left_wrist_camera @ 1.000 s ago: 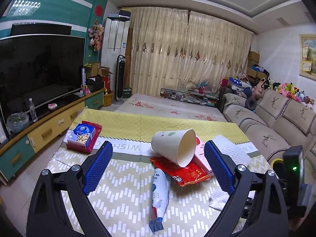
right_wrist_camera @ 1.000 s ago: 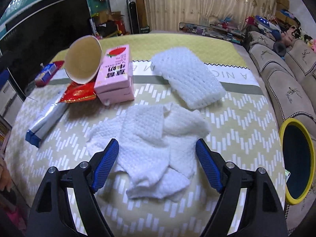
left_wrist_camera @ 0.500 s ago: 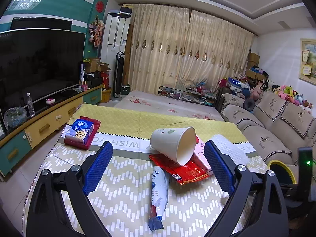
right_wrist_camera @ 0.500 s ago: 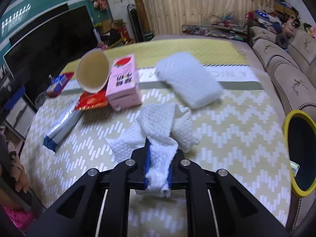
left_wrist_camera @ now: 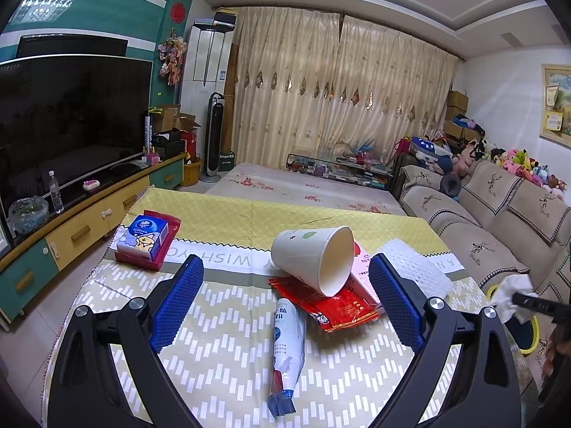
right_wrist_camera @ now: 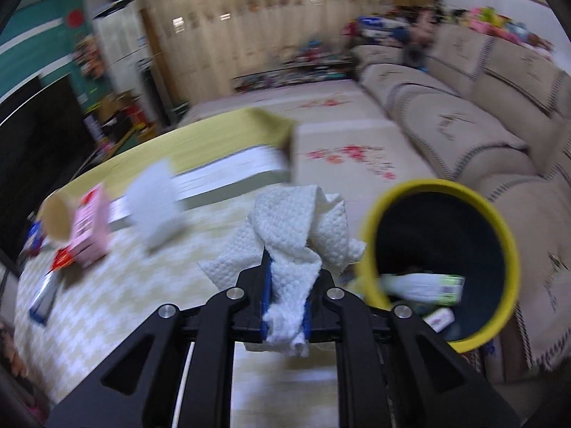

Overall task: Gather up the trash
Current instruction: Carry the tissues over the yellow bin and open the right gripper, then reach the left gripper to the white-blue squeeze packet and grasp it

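Note:
My right gripper point(right_wrist_camera: 285, 296) is shut on a crumpled white paper towel point(right_wrist_camera: 296, 228), lifted off the table and just left of a yellow-rimmed dark bin point(right_wrist_camera: 442, 260) with trash inside. In the left wrist view the same towel point(left_wrist_camera: 510, 292) hangs at the far right above the bin point(left_wrist_camera: 524, 335). My left gripper point(left_wrist_camera: 285, 303) stands open and empty above the table, short of a tipped paper cup point(left_wrist_camera: 316, 258), a red wrapper point(left_wrist_camera: 335, 306), a white-blue tube point(left_wrist_camera: 285, 342) and a pink carton point(left_wrist_camera: 360, 267).
A white foam net point(left_wrist_camera: 414, 271) lies at the table's far right, a blue tissue pack on a red wrapper point(left_wrist_camera: 146, 242) at far left. A beige sofa point(left_wrist_camera: 499, 221) runs along the right, a TV cabinet point(left_wrist_camera: 71, 228) along the left.
My right gripper closed on the paper towel, lifted it off the table and swung right to beside the bin. The left gripper stayed put and open.

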`<state>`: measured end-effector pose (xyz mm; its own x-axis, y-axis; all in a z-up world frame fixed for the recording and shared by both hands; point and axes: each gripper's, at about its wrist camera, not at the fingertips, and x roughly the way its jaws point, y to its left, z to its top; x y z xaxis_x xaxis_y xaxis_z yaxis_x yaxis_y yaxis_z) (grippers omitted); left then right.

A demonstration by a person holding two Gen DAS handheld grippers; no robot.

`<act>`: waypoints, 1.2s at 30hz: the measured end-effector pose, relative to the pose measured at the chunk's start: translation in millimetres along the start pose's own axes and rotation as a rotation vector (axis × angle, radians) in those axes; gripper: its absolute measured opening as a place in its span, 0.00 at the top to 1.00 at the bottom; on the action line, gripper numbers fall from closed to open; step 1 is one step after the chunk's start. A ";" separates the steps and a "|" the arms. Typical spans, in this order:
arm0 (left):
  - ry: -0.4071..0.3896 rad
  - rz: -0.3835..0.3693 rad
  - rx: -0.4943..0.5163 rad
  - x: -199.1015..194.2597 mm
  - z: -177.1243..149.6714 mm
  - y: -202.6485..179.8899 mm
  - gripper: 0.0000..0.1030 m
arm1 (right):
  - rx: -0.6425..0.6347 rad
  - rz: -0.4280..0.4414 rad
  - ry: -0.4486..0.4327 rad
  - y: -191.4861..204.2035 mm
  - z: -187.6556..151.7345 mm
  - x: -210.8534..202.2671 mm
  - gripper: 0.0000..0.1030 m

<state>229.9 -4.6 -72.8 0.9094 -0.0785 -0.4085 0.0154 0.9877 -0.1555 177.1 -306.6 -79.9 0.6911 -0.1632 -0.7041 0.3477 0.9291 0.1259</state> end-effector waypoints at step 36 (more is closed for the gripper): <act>0.314 -0.097 0.125 59.9 -29.1 -18.1 0.16 | 0.014 -0.061 -0.172 17.1 -38.7 -20.4 0.43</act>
<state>272.0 -31.1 -120.7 0.7292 -0.1911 -0.6571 0.1636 0.9810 -0.1038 144.4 -274.5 -90.5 0.7664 -0.2742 -0.5809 0.4001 0.9112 0.0978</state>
